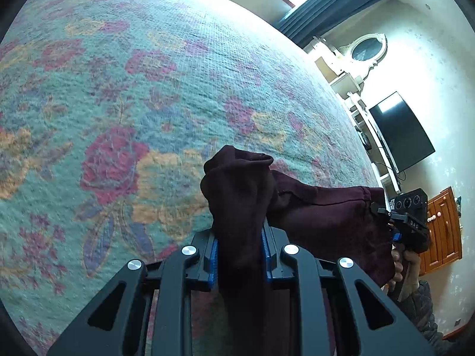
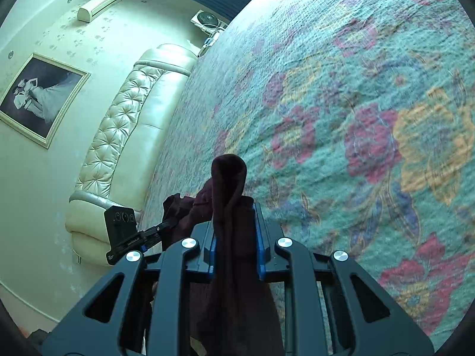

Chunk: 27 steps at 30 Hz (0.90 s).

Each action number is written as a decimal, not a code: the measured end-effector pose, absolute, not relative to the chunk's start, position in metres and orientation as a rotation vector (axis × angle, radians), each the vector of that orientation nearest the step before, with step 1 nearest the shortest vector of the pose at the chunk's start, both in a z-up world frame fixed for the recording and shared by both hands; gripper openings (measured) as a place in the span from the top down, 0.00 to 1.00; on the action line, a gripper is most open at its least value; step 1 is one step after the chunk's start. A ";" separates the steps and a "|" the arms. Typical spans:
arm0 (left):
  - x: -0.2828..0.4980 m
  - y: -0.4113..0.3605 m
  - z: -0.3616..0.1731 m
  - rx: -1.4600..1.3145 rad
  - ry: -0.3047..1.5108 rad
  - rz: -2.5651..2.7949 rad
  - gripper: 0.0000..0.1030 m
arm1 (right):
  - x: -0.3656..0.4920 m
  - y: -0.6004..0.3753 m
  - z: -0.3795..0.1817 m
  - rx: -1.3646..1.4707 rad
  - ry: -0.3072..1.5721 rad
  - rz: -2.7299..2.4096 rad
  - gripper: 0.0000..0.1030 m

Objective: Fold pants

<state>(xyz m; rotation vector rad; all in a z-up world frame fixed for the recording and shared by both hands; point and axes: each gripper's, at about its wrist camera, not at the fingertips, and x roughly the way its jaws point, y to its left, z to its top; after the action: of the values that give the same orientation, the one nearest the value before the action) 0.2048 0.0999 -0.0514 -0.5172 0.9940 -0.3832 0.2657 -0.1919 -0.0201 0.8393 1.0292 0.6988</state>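
Note:
Dark maroon pants (image 1: 320, 213) hang in the air above a bed, stretched between my two grippers. My left gripper (image 1: 240, 249) is shut on a bunched fold of the pants. My right gripper (image 2: 235, 237) is shut on another bunched fold of the pants (image 2: 228, 184). In the left wrist view the right gripper (image 1: 377, 207) shows at the far right, pinching the pants' edge. In the right wrist view the left gripper (image 2: 169, 224) shows at the lower left, holding the cloth. The lower part of the pants hangs below both views, hidden.
The bed is covered with a teal floral blanket (image 1: 148, 89). A cream tufted headboard (image 2: 118, 124) stands on one side. A black TV (image 1: 400, 130), white shelves (image 1: 353, 89) and a wooden cabinet (image 1: 442, 228) line the far wall.

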 end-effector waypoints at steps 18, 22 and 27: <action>0.262 0.097 -0.074 -0.492 1.037 -0.350 0.75 | 0.312 -0.204 -0.073 0.943 1.094 0.578 0.81; 0.261 0.099 -0.074 -0.501 1.033 -0.355 0.75 | 0.313 -0.205 -0.075 0.945 1.097 0.578 0.81; 0.260 0.101 -0.074 -0.507 1.030 -0.357 0.75 | 0.312 -0.207 -0.076 0.952 1.098 0.573 0.81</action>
<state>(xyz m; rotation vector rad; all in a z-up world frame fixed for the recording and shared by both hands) 0.2597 0.1015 -0.0740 -0.5067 1.0305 -0.3573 0.3122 -0.2071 -0.0759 0.9521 1.0984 0.5730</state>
